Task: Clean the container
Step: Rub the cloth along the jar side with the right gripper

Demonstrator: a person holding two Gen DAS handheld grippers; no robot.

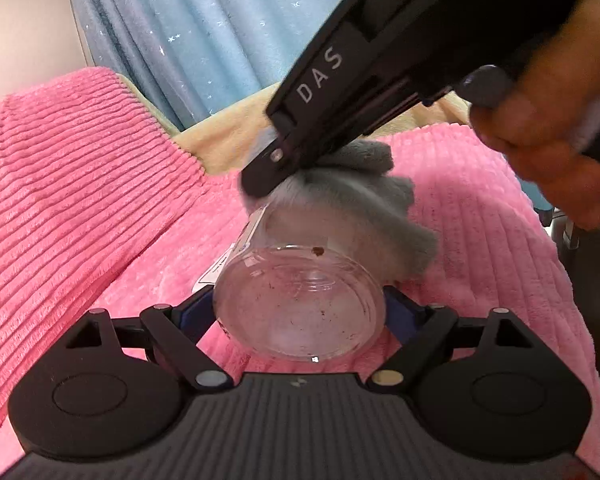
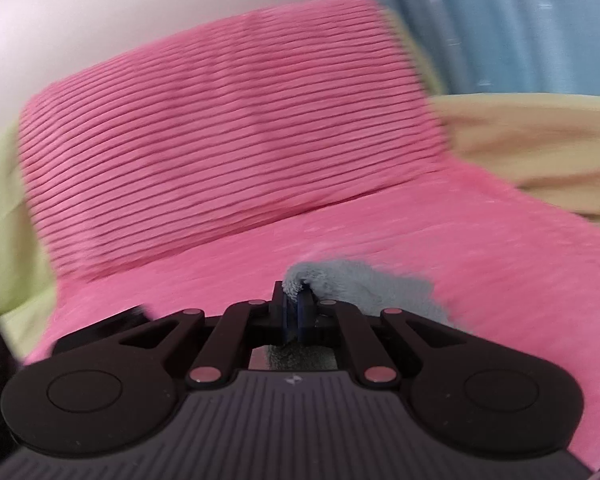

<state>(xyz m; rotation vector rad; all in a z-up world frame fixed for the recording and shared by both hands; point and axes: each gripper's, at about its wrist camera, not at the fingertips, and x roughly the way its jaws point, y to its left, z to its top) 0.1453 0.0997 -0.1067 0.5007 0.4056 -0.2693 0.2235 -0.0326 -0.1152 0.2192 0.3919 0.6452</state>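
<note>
Because the clear, round glass jar (image 1: 300,300) clamped sideways in the left hand-held gripper (image 1: 300,312) looks slippery and fragile, the right hand-held gripper (image 2: 296,316), pinching a soft grey cloth (image 2: 360,284), should wipe gently ahead of that base grip.

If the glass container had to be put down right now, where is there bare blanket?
Bare pink blanket lies left of the glass container, below the ribbed cushion. Another patch sits right of the grey cloth. The middle is crowded: left tool holding the container, right tool clamping cloth.
</note>
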